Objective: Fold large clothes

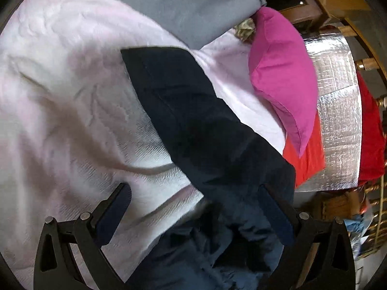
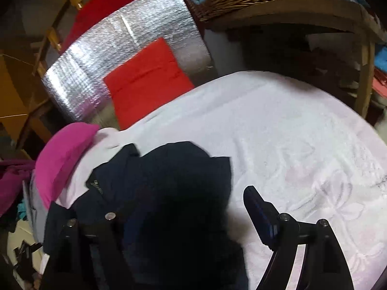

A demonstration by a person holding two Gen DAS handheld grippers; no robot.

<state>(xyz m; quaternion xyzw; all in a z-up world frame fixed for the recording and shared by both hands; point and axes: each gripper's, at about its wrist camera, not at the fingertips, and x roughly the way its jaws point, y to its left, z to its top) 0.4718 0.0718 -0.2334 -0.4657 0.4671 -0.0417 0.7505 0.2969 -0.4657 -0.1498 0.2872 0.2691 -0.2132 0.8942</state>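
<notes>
Over the pale pink bedspread [image 1: 60, 91], I hold both tongs spread wide: my left gripper [image 1: 193, 207] gapes around the dark navy garment [image 1: 193, 111] without pinching it, my right gripper [image 2: 183, 217] hovers unclenched above it. Beyond the garment lie a magenta pillow [image 1: 280, 77] and a silver foil mat [image 2: 116, 55].

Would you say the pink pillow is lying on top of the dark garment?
No, the pink pillow sits beside the dark garment, with pale bedcover showing between them.

Left gripper [image 1: 193, 207], right gripper [image 2: 183, 207]: black linkage frames, silver pivot screws, dark blue finger pads [image 2: 260, 213].
</notes>
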